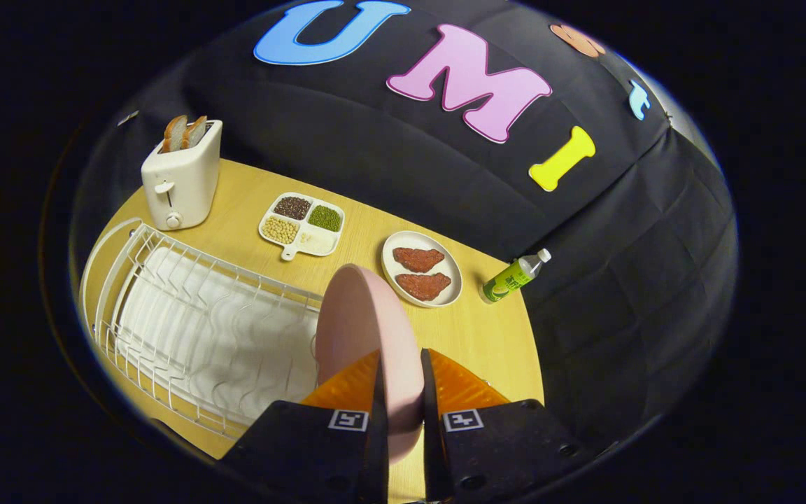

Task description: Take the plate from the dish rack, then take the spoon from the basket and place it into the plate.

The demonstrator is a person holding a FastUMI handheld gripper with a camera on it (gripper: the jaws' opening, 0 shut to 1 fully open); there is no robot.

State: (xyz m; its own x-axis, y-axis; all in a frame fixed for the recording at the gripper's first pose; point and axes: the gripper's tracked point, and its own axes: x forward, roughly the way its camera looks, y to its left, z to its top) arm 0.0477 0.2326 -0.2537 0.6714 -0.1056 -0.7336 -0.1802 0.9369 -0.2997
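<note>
Orange fingers (354, 388) of the gripper (401, 392) sit nearest, one on each side of the pink plate (364, 329), pressing on its lower rim so the plate is clamped between them. It stands on edge, nearly upright and leaning a little toward the rack side, its rim running away from the fingers and its broad face turned toward the white wire dish rack (193, 329). That rack lies just beside the plate on the wooden table (487, 336), with bare wires over a white tray. Just beyond the plate's top edge sits a white oval dish (445, 294) holding two reddish-brown patties, partly hidden by the plate. Near that dish a small green-labelled bottle (513, 278) lies tipped, cap toward the black cloth wall. Farther off, past the rack, rest a divided tray (301, 225) of beans and grains and a white toaster (180, 180) with two bread slices standing in it.
</note>
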